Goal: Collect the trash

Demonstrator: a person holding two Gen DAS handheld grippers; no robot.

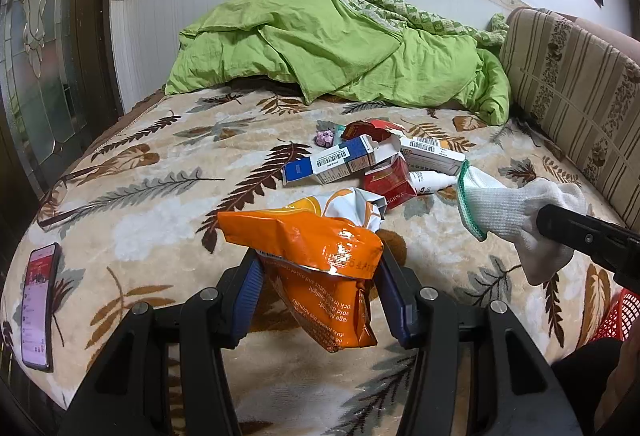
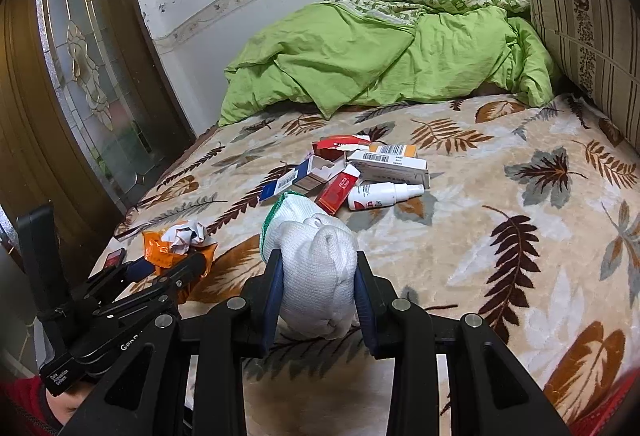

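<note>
My left gripper (image 1: pixel 318 276) is shut on an orange snack bag (image 1: pixel 316 252) and holds it above the bed. My right gripper (image 2: pixel 318 276) is shut on a white knit glove (image 2: pixel 316 268) with a green cuff; it also shows in the left wrist view (image 1: pixel 516 211). On the blanket lies a pile of trash: a blue-and-white carton (image 1: pixel 328 165), a red cigarette pack (image 1: pixel 390 181), a white carton with barcode (image 2: pixel 388 165), a white spray bottle (image 2: pixel 380 195) and a small purple crumpled wrapper (image 1: pixel 325 138).
A phone (image 1: pixel 38 302) lies near the bed's left front edge. A green quilt (image 1: pixel 332 47) is heaped at the far end. A striped headboard cushion (image 1: pixel 572 91) is on the right. A red mesh basket (image 1: pixel 614 318) shows at the right edge. A wooden door (image 2: pixel 80 75) stands left.
</note>
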